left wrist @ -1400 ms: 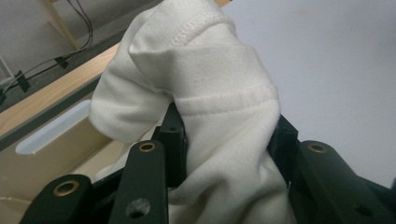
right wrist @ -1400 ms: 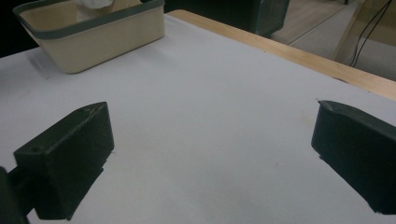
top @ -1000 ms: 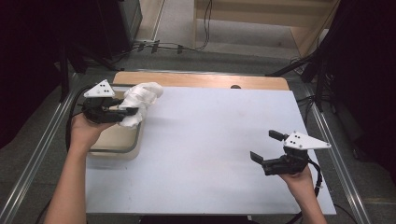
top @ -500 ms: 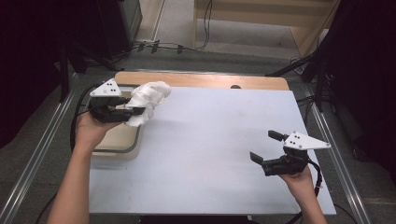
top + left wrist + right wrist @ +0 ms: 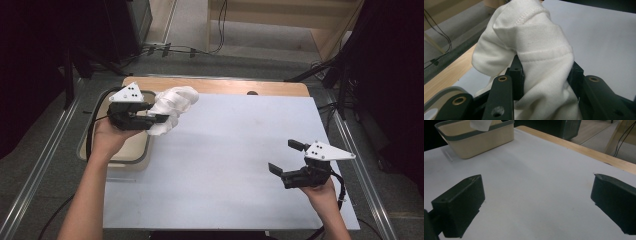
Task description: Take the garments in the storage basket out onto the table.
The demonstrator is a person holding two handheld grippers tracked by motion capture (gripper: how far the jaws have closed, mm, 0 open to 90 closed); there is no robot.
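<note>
High view: left gripper clamps a bunched white cloth, held in the air over the table's far-left part, beside the beige basket | left gripper view: cloth squeezed between both jaws | right gripper jaws wide apart, holding nothing, low over the table's right side

Your left gripper has lifted the white cloth away from the basket.

A second ago the cloth bunched just above the basket's far corner. Now, clamped in your jaws, it hangs higher and farther toward the table's back edge, over the white surface.
</note>
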